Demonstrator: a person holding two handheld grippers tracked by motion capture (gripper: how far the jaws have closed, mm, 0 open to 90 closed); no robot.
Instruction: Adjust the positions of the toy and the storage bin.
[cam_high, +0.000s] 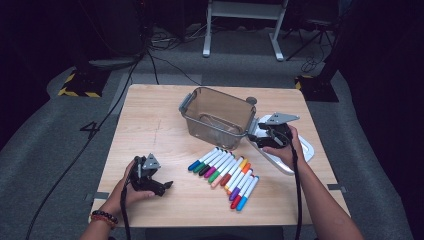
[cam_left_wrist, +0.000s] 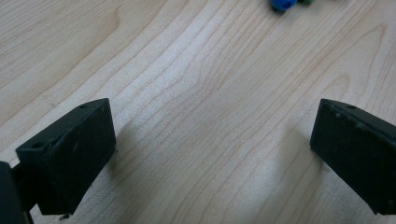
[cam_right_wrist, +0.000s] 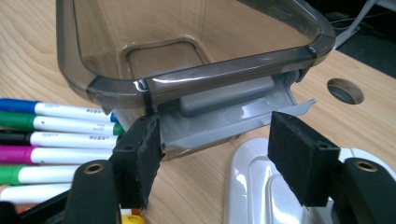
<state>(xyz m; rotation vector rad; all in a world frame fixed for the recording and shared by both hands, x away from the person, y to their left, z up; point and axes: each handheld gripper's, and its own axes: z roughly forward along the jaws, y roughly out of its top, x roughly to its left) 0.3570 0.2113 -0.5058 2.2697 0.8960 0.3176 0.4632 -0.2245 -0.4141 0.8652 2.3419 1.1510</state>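
A clear grey plastic box (cam_high: 192, 117) stands open-topped on the wooden table (cam_high: 150, 130). Its grey latch flap (cam_right_wrist: 224, 116) hangs at the end facing me. My right gripper (cam_high: 256, 137) (cam_right_wrist: 215, 140) is at that end, its jaws on either side of the flap; I see no firm press on it. The box's white lid (cam_high: 287, 157) (cam_right_wrist: 261, 186) lies under that hand. A row of several coloured markers (cam_high: 225, 175) (cam_right_wrist: 56, 135) lies in front of the box. My left gripper (cam_high: 167, 186) (cam_left_wrist: 212, 140) rests on the near left of the table, open and empty.
A round hole (cam_high: 251, 100) (cam_right_wrist: 344, 90) is in the table behind the box. The blue and green marker ends (cam_left_wrist: 282, 3) sit just ahead of the left gripper. Bare wood lies across the table's left half. Cables and stands are on the floor beyond.
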